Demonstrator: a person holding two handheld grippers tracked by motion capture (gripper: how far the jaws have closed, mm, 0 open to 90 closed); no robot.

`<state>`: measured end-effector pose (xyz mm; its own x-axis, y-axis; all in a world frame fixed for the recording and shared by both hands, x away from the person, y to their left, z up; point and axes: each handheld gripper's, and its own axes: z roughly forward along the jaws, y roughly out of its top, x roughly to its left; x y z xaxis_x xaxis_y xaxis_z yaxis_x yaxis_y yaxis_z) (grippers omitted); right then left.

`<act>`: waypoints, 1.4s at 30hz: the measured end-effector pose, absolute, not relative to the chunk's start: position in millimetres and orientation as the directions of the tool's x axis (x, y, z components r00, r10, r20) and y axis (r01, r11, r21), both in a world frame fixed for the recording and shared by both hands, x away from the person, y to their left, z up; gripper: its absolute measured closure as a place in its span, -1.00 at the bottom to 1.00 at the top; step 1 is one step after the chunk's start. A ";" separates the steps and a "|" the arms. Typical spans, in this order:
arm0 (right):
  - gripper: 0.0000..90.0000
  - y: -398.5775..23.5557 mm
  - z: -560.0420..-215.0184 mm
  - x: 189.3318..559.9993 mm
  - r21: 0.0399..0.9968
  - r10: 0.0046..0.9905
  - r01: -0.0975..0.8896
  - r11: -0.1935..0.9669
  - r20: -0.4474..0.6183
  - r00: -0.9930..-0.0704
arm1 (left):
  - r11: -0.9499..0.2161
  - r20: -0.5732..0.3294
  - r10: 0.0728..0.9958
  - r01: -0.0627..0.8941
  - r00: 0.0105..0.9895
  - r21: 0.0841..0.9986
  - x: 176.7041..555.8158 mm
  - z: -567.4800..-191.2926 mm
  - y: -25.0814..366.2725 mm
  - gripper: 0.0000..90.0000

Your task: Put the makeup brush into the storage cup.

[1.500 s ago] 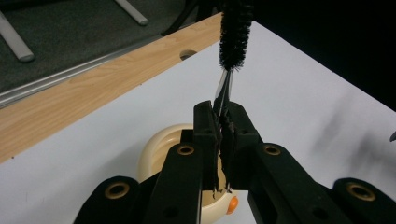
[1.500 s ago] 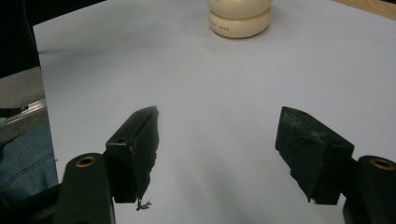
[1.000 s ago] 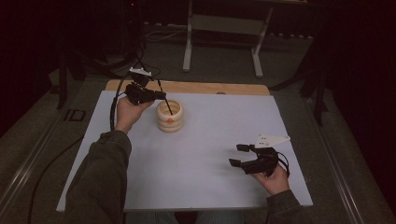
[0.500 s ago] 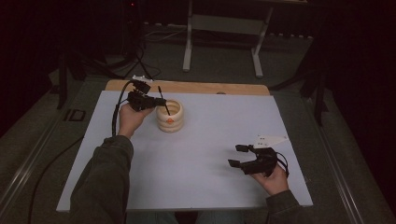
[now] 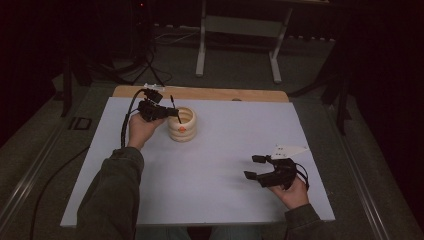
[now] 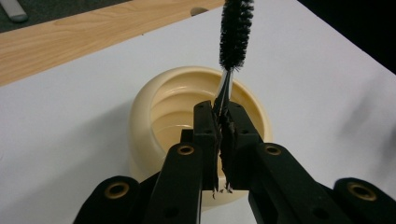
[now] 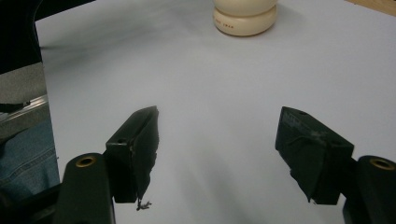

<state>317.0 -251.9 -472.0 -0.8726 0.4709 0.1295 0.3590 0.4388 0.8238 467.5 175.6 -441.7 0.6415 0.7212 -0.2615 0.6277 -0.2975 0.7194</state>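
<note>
Dim room, white tabletop (image 5: 225, 165) over a wooden board. Cream ribbed cup (image 5: 182, 124) stands upright toward the far left. Left claw (image 6: 223, 122) clamped tight on the wire stem of a black bottle brush (image 6: 236, 32), bristle end poking past the claw, above the cup's mouth. Right claw (image 7: 217, 140) wide open, empty, resting well apart near the right edge. Step judged: brush poised for cleaning the cup's inside; next move calls for tipping the bristles down into the mouth. Small print on the cup's base, too small to read.
</note>
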 end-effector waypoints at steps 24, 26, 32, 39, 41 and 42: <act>-0.34 -249.0 -472.7 316.7 0.825 0.463 0.361 0.434 0.140 -0.876 | -0.320 -0.244 0.735 0.641 0.633 0.697 467.9 -446.3 177.3 0.89; -0.34 -249.1 -473.0 316.8 0.826 0.463 0.363 0.431 0.143 -0.875 | -0.323 -0.243 0.734 0.641 0.634 0.696 468.2 -446.7 177.1 0.89; -0.34 -249.5 -473.2 317.0 0.825 0.463 0.367 0.430 0.148 -0.874 | -0.338 -0.236 0.732 0.641 0.639 0.689 469.1 -448.7 174.6 0.89; -0.34 -250.7 -473.6 317.2 0.828 0.462 0.369 0.422 0.154 -0.874 | -0.340 -0.231 0.738 0.645 0.634 0.685 470.1 -450.7 173.0 0.89; -0.34 -250.4 -473.5 317.2 0.828 0.461 0.369 0.422 0.155 -0.874 | -0.343 -0.229 0.737 0.644 0.636 0.684 470.5 -450.9 172.7 0.88; -0.34 -250.2 -473.4 317.0 0.828 0.461 0.369 0.423 0.155 -0.874 | -0.341 -0.230 0.737 0.644 0.636 0.685 470.5 -451.0 172.3 0.88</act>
